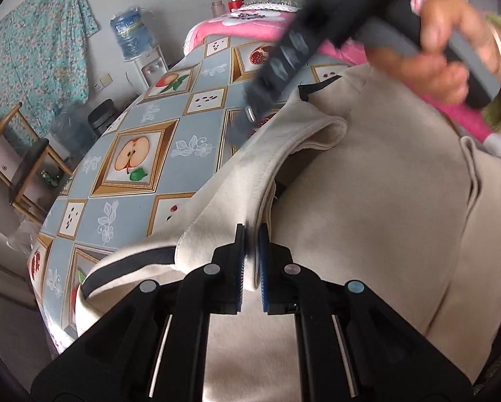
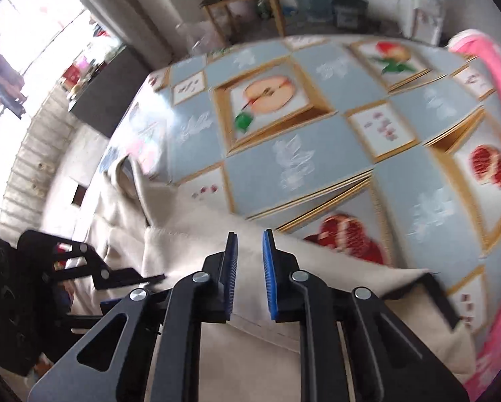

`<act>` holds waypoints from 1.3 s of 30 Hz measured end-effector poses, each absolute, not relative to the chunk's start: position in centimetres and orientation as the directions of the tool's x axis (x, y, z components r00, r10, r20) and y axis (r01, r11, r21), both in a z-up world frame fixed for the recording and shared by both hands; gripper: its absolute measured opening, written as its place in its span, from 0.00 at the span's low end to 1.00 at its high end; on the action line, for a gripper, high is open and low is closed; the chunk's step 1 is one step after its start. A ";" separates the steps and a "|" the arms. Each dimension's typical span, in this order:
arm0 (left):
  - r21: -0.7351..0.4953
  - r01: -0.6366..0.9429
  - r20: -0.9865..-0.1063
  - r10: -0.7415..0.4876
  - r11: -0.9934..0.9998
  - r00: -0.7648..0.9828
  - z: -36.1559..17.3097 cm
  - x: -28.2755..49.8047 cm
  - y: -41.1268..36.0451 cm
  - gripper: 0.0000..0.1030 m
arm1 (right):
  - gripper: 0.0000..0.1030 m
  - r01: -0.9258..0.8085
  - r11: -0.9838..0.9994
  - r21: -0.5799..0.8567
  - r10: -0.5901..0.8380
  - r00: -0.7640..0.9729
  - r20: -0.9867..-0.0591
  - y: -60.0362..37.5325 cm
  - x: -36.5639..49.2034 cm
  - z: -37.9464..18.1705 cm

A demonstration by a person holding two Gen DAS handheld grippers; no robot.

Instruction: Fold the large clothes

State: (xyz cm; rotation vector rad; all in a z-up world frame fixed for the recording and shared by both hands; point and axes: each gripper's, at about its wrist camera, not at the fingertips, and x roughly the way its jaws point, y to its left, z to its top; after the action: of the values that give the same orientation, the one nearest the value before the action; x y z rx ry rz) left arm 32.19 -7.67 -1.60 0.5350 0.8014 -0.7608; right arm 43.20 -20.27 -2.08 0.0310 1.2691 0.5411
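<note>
A large cream garment (image 1: pixel 384 201) with a dark-striped ribbed band (image 1: pixel 133 263) lies on the fruit-patterned tablecloth (image 1: pixel 133 154). In the left wrist view my left gripper (image 1: pixel 250 231) is shut on a raised fold of it. The right gripper (image 1: pixel 250 114), blurred and held by a person's hand (image 1: pixel 451 57), points down at the garment's far edge. In the right wrist view the right gripper (image 2: pixel 249 234) stands at the edge of the cream garment (image 2: pixel 190 248), its jaws narrow with cloth in the gap. The left gripper (image 2: pixel 130 288) holds cloth at the left.
Pink cloth (image 1: pixel 243 30) lies at the table's far end, and a pink band (image 2: pixel 498 100) runs along the right. Beyond the table stand a water dispenser (image 1: pixel 133 33), a wooden stand (image 1: pixel 22 154) and a dark bin (image 1: pixel 101 115). Bare tablecloth (image 2: pixel 300 134) stretches ahead.
</note>
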 end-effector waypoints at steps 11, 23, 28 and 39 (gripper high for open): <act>-0.279 0.657 -0.738 -0.594 0.700 0.320 0.7 34.6 -1.6 0.41 | 0.13 -0.412 0.855 0.316 0.410 0.161 -0.898 -20.3 39.2 -3.1; -0.684 0.148 -0.699 -0.700 0.714 0.146 -5.3 41.0 1.0 0.47 | 0.13 -0.400 0.870 0.287 0.385 0.189 -0.904 -20.2 38.4 -4.0; -0.694 0.125 -0.689 -0.704 0.709 0.175 -5.4 41.9 0.1 0.44 | 0.13 -0.382 0.863 0.332 0.425 0.192 -0.885 -20.9 38.6 -3.8; -0.723 0.133 -0.663 -0.735 0.678 0.140 -5.8 41.3 -0.1 0.44 | 0.13 -0.371 0.836 0.404 0.495 0.191 -0.848 -21.6 38.6 -3.9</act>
State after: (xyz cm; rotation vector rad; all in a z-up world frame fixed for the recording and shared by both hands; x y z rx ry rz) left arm 41.31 -0.09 -5.78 -0.5767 1.2875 -0.6793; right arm 38.62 -21.56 -3.94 0.1179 1.2375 0.6093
